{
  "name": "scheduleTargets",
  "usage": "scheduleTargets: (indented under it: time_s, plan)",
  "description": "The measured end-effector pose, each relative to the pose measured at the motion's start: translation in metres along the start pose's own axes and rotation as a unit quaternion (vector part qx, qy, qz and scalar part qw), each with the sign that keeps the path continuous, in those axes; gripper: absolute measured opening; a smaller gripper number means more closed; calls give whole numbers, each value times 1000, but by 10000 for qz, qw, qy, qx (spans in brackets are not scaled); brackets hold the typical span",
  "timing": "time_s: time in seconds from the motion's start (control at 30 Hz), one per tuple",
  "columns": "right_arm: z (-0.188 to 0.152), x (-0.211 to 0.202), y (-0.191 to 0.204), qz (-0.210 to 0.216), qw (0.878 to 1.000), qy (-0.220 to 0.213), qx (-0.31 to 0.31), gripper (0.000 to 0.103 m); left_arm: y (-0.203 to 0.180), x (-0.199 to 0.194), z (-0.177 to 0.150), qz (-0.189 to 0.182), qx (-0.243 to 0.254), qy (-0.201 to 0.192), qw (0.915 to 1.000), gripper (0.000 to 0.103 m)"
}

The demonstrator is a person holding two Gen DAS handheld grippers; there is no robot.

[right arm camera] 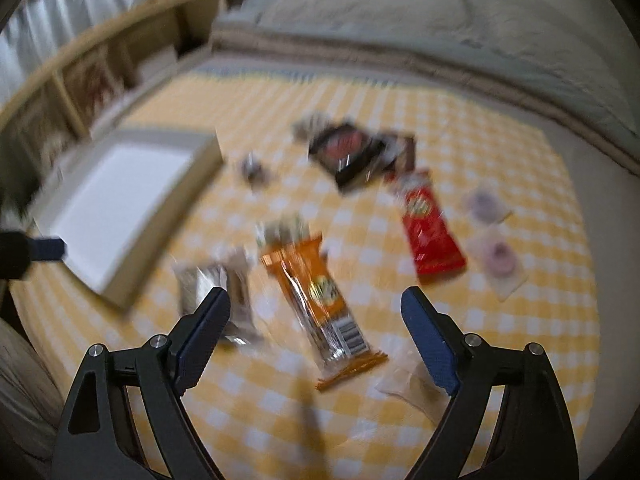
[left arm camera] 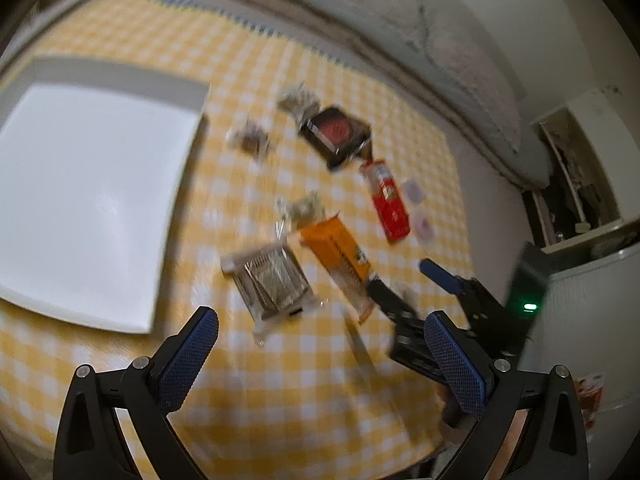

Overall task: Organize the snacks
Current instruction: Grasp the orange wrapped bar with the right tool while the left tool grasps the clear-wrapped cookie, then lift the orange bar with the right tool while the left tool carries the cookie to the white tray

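Here the right gripper [right arm camera: 316, 316] hangs with jaws wide and empty, and the long orange foil snack packet [right arm camera: 320, 304] lies straight ahead between its fingers, its long axis running away and slightly leftward. The left gripper [left arm camera: 320, 356], likewise wide and empty, stands farther off, the packet ahead to its right. Beyond, far left, sits the shallow white rectangular tray [right arm camera: 120, 204].
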State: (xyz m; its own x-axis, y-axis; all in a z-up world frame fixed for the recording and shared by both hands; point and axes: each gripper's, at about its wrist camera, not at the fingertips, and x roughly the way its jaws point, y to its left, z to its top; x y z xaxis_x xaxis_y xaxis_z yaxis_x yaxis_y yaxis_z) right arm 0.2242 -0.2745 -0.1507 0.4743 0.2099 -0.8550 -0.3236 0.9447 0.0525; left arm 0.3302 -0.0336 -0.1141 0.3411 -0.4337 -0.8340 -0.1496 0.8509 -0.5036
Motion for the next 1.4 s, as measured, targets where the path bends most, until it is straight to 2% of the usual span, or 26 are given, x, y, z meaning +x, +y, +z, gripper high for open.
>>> scheduleTargets:
  time_s: [0.13,0.23,0.3,0.37,0.47,0.67,0.77,0.83,1.07,1.13,1.3,1.4]
  plan:
    - [-16,41,-5,-68,9975,659,-228,88,3,33,9,90,-74,250,9996,101]
    - [-28,55,-2,56,9940,1036,-360,76,2,53,15,197,-23,328,9993,98]
    - [-35,55,2,-37,9924,1106,-532,66,4,69,21,265,-21,385,9989,94]
    - [-40,48,5,-57,9921,1119,-561,47,4,85,25,345,-2,443,9984,91]
    - [-47,36,3,216,9933,1068,-374,41,1,107,31,539,96,480,9973,86]
    - [-60,27,22,391,9904,1232,-491,38,-8,133,23,856,186,537,9947,85]
    - [-66,22,29,438,9878,1398,-533,38,-12,144,24,1006,349,571,9927,80]
    - [-71,16,31,559,9861,1476,-512,38,-11,143,20,1088,470,617,9910,77]
    - [-85,0,33,800,9815,1664,-498,37,-7,152,11,1356,777,712,9851,76]
    - [-89,-4,31,672,9818,1724,-431,37,-6,157,9,1499,916,735,9817,75]
    - [-91,-7,24,-20,9796,2001,-205,37,-7,172,4,1799,1084,837,9741,75]
    - [-88,-7,27,-41,9801,1981,-135,40,-12,180,3,1984,1268,810,9685,74]
